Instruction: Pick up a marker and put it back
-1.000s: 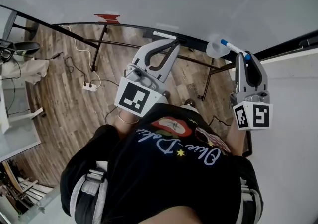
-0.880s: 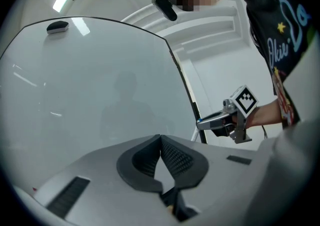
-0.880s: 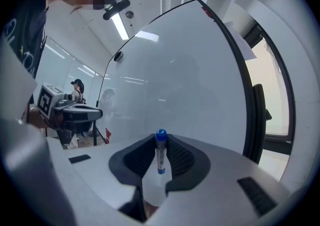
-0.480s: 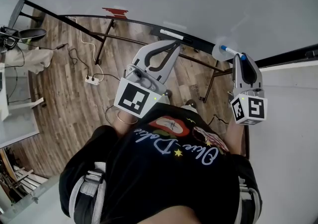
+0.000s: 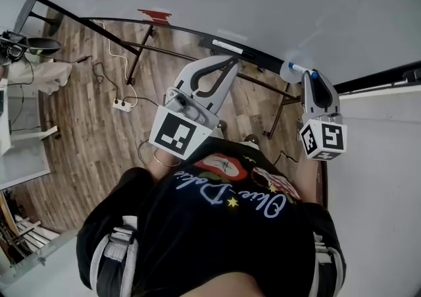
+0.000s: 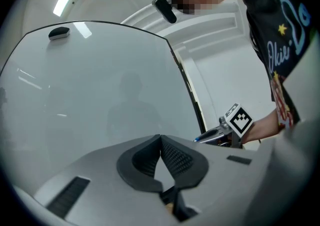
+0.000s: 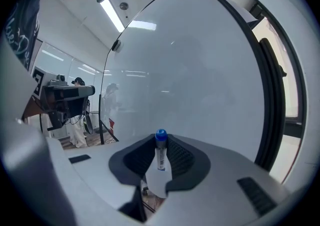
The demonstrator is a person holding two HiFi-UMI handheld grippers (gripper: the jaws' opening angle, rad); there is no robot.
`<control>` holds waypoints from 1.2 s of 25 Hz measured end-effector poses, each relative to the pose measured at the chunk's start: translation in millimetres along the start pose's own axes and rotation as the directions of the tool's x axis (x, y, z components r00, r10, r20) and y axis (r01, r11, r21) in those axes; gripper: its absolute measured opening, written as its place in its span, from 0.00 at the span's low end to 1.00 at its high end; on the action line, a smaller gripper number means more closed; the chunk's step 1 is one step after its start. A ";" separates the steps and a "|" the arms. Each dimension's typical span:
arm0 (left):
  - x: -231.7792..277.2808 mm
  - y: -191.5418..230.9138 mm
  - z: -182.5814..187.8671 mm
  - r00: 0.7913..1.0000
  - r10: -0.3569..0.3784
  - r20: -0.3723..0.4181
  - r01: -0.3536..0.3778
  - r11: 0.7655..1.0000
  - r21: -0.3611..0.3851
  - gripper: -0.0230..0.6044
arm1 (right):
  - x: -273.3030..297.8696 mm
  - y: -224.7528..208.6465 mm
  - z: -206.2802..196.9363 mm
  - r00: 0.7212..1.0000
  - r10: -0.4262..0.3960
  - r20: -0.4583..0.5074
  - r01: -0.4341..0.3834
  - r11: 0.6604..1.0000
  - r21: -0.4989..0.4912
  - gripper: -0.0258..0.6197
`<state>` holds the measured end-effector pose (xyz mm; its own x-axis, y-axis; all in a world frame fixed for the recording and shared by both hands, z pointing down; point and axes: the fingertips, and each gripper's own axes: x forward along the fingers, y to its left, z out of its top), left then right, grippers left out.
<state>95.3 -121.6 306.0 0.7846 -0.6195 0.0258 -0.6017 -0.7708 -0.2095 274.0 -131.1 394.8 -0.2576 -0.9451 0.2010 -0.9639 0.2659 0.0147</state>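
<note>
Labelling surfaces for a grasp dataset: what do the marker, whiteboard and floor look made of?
Marker: probably plastic, smooth white barrel, shiny blue cap.
Whiteboard: glossy white coated panel, mirroring ceiling lights; core unclear.
Floor: matte brown planks with grain and seams; wood or laminate, cannot tell.

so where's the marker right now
The marker is clamped in the right gripper, with its blue cap pointing at the whiteboard. In the head view it sits at the upper right, close to the board's dark lower frame.
</note>
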 end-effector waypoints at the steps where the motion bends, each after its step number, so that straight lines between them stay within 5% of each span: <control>1: 0.2 -0.6 0.3 1.000 0.000 0.001 -0.001 1.000 0.001 0.04 | 1.2 -0.1 -1.4 1.000 0.002 -0.002 -0.002 1.000 0.001 0.15; 16: -5.6 -2.2 0.7 1.000 0.003 -0.021 -0.002 0.999 0.054 0.04 | 11.5 2.1 -14.9 1.000 0.021 -0.020 -0.021 1.000 0.013 0.15; 30: -3.3 -2.9 -1.5 1.000 0.002 -0.013 -0.001 1.000 0.019 0.04 | 10.5 -0.3 -24.1 1.000 0.013 -0.012 -0.013 0.999 0.038 0.15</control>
<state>94.2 -117.5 308.0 0.7816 -0.6226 0.0385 -0.5997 -0.7669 -0.2284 273.2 -136.5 420.5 -0.2694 -0.9392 0.2127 -0.9624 0.2703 -0.0252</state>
